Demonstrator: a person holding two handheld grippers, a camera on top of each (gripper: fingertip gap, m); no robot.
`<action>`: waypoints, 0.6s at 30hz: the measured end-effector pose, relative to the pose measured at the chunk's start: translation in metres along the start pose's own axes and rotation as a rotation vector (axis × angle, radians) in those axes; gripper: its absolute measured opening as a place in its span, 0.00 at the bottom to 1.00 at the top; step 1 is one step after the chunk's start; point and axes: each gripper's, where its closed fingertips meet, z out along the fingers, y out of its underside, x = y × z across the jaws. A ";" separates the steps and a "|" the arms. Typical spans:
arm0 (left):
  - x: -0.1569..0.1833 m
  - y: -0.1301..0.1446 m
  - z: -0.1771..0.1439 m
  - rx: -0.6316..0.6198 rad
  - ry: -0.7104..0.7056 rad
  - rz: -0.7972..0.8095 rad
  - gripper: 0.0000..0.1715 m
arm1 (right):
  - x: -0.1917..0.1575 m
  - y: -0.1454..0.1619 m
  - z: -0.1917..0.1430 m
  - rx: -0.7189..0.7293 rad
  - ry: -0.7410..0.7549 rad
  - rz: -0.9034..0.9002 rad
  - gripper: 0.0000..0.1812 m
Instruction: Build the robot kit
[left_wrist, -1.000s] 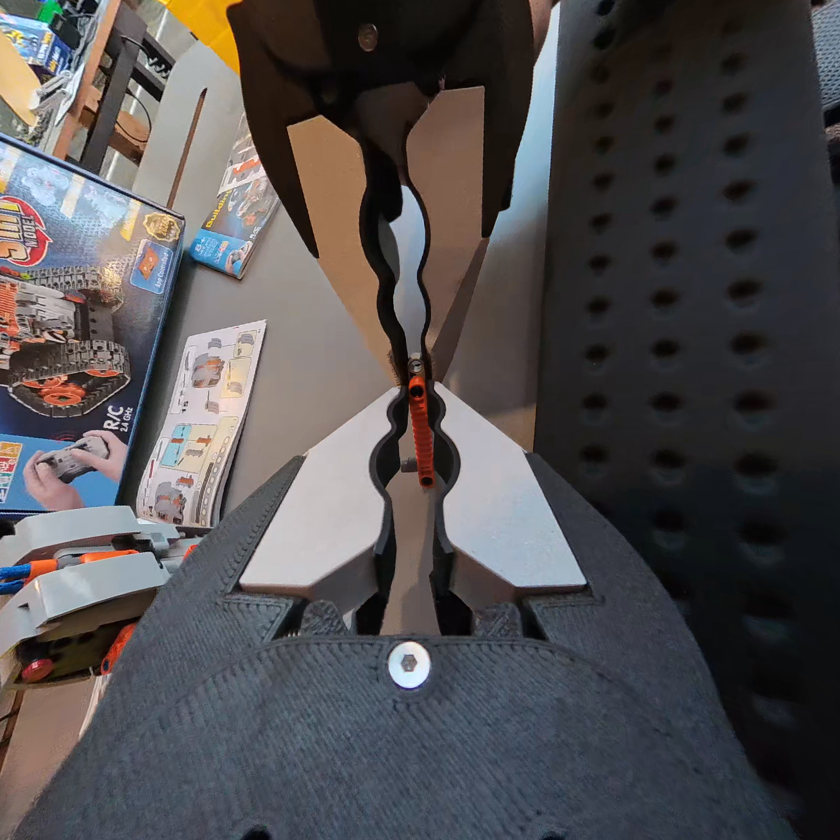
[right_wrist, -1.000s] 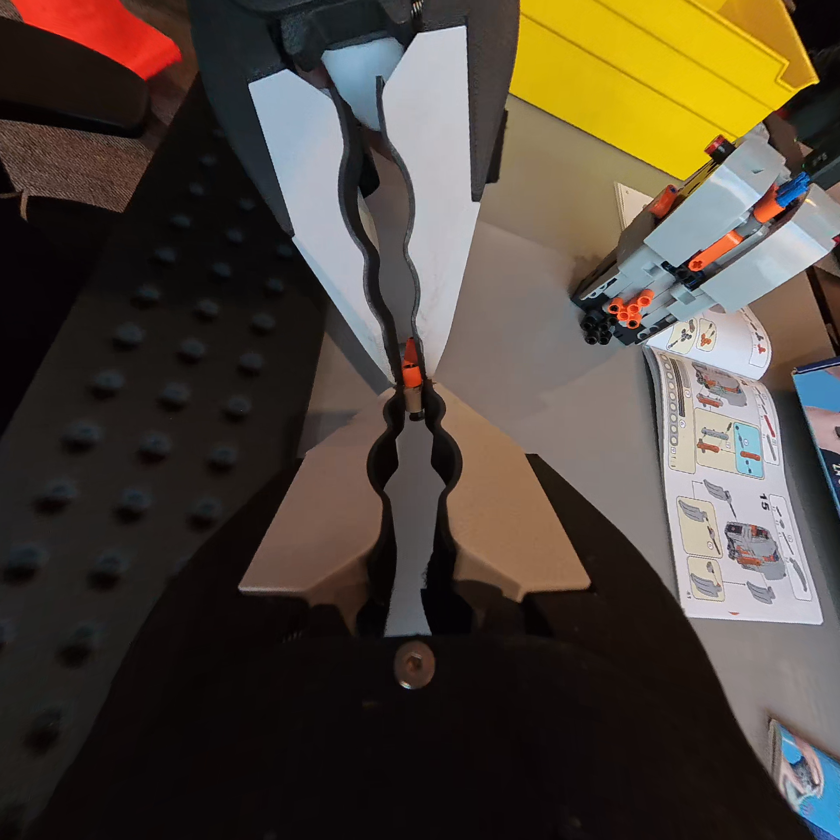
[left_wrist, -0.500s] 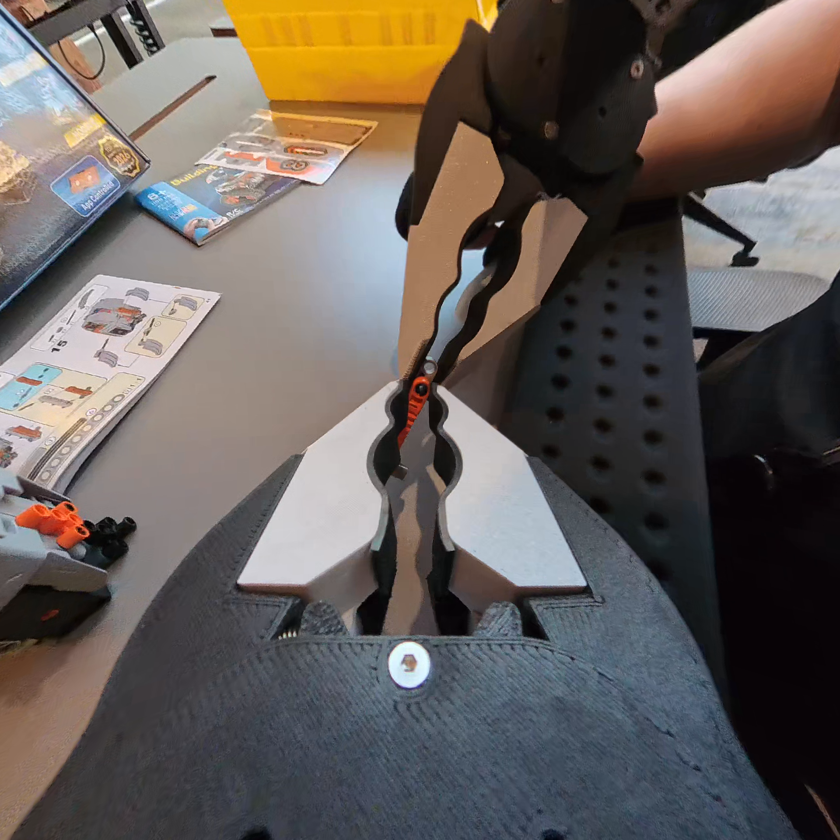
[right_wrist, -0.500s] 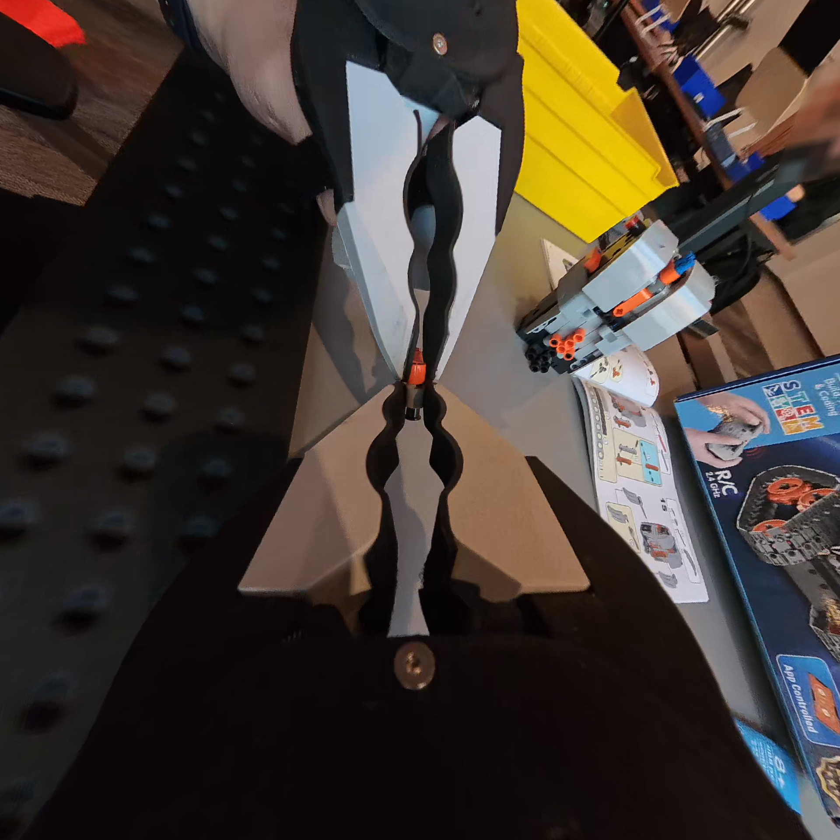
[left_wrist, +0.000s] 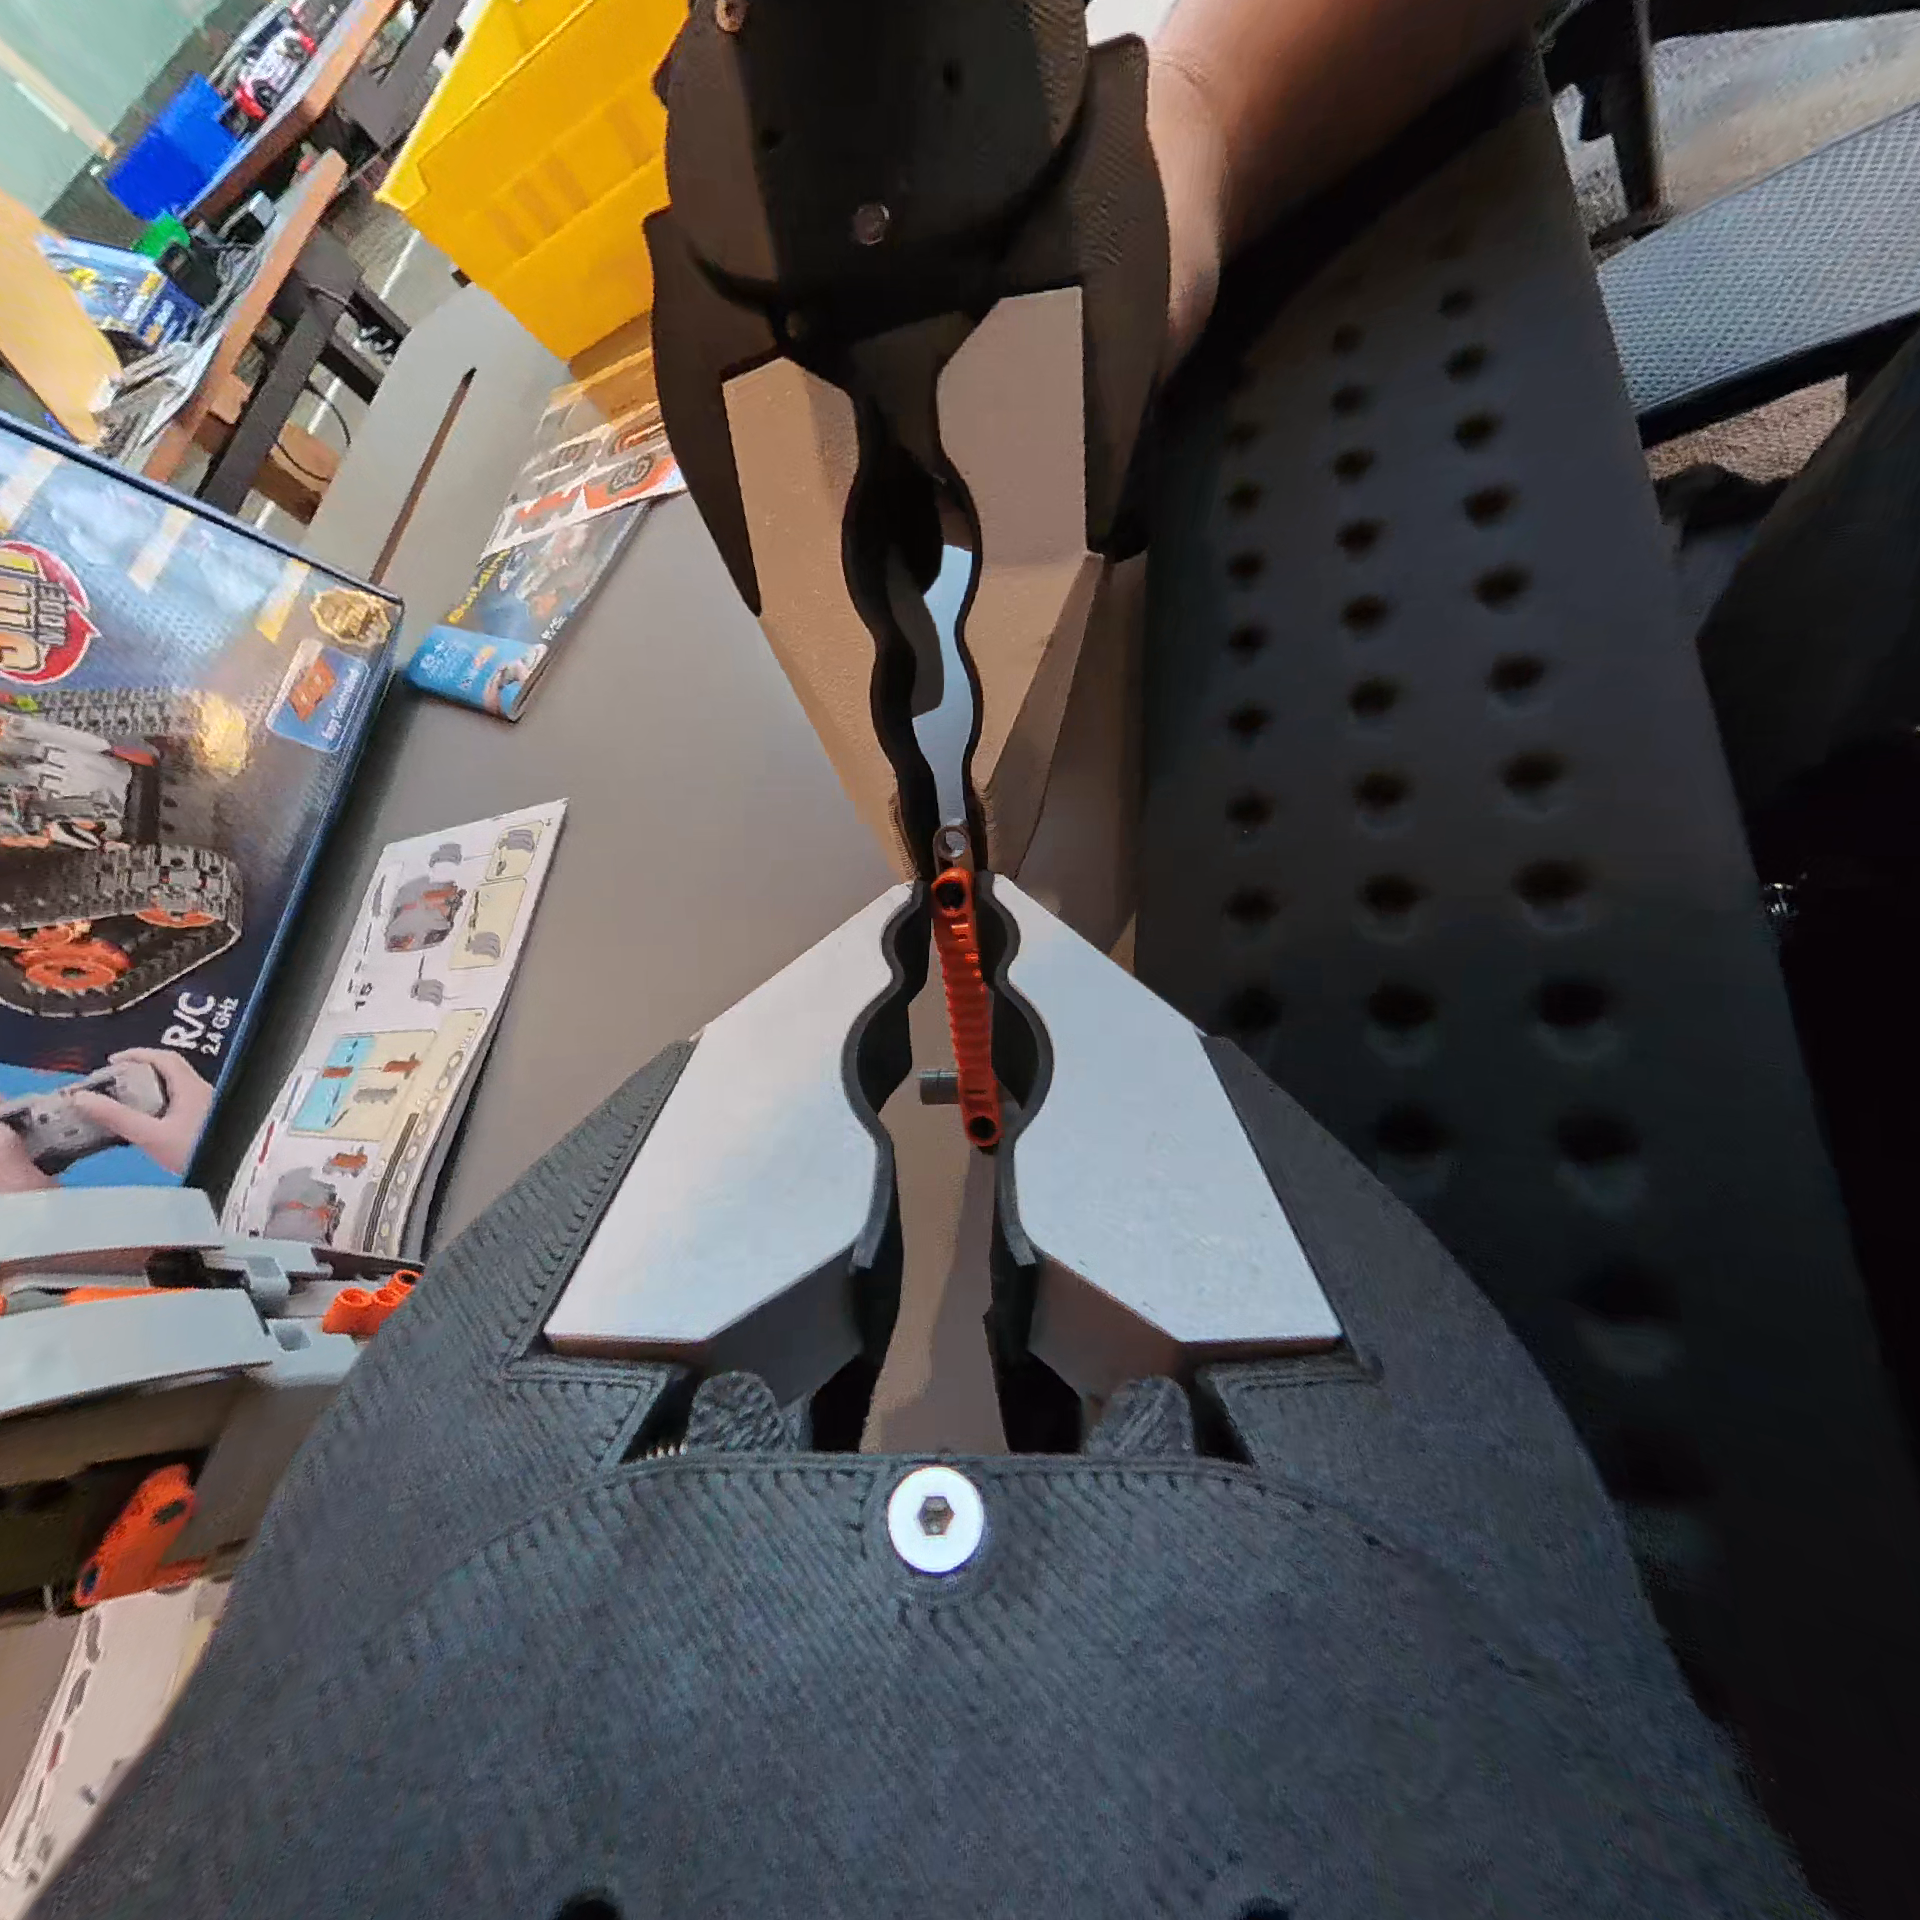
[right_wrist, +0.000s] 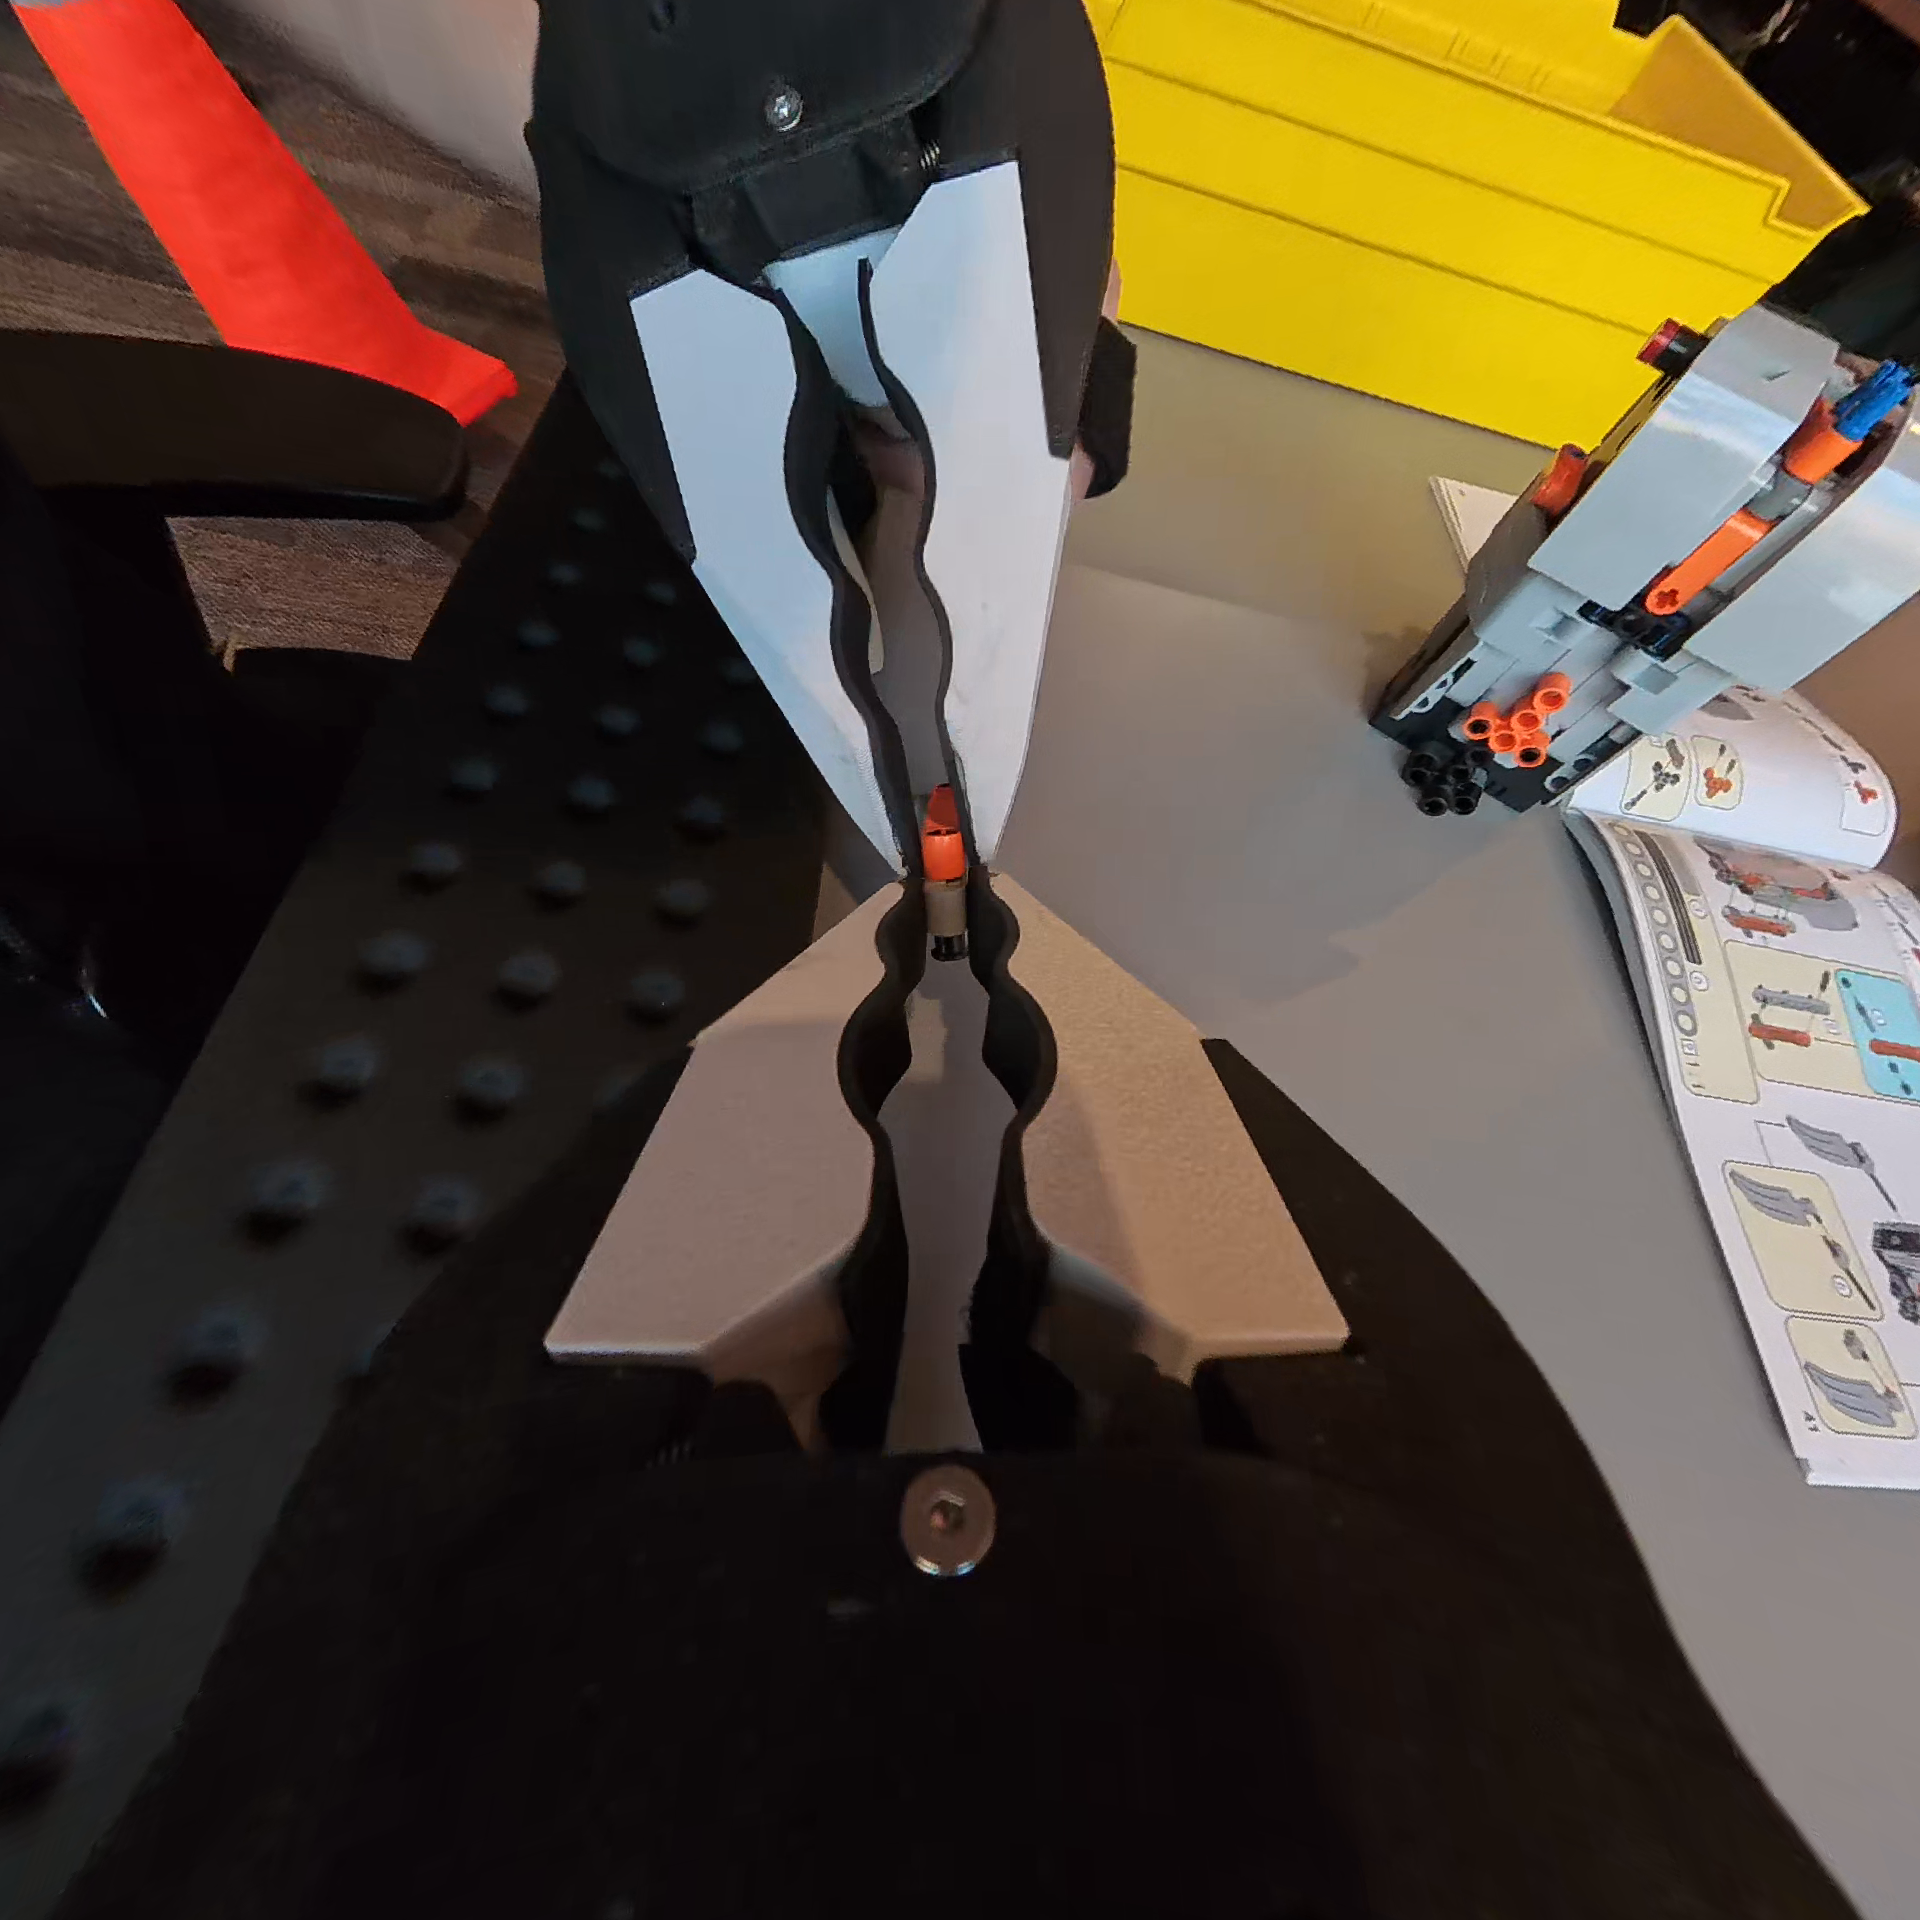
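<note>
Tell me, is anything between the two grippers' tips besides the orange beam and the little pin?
Nothing visible. The left gripper pinches the orange beam; the right gripper pinches the pin, tip to tip, above the table.

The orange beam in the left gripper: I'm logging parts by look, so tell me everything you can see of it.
The orange beam is a thin, glossy plastic strip with a ribbed edge and a round hole at each end. It lies lengthwise between the fingers of the left gripper, pinched at its far end. A small grey pin sticks out sideways near its near end. At its far tip it meets a tan-grey pin held by the right gripper, whose fingertips stand tip to tip with the left's, above the grey table.
</note>
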 end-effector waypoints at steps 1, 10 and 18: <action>0.000 0.000 0.000 -0.004 0.013 -0.002 0.04 | 0.000 0.000 0.000 -0.002 0.000 0.008 0.04; -0.002 0.007 0.006 -0.061 0.055 -0.074 0.04 | 0.004 0.008 0.003 -0.051 0.034 0.006 0.04; 0.003 0.004 0.000 -0.030 0.147 -0.240 0.04 | -0.003 0.004 0.002 0.004 -0.038 0.055 0.04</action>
